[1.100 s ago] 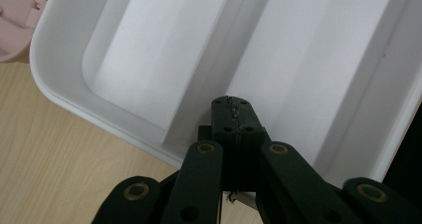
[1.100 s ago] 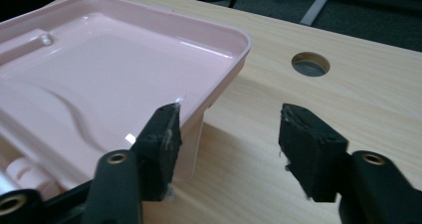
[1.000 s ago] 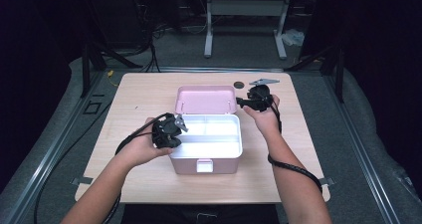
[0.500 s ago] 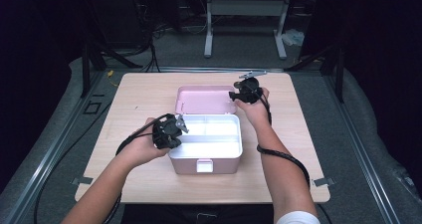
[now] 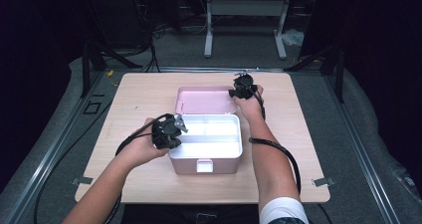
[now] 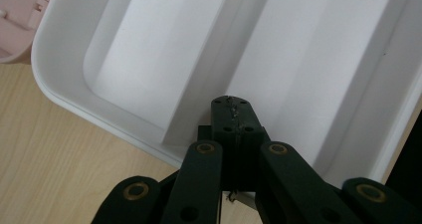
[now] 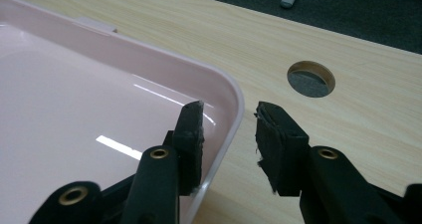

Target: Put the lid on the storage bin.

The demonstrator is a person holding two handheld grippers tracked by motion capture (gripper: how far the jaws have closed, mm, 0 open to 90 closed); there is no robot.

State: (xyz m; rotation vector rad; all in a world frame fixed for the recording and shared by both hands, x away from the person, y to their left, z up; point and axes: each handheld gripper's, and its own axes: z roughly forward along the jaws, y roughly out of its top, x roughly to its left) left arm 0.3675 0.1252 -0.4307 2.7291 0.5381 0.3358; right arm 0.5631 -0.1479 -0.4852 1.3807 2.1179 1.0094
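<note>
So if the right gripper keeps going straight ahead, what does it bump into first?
Probably the rounded rim of the open pink plastic lid: the right gripper has one jaw on each side of it, with no touch visible yet. Beyond lies bare wooden table.

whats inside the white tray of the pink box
The white tray shows bare compartments split by dividers, nothing lying in them. The left gripper covers part of its near edge, and whatever lies beneath the tray is hidden.

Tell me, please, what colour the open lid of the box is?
Pale pink; the lid shows best in the right gripper view.
</note>
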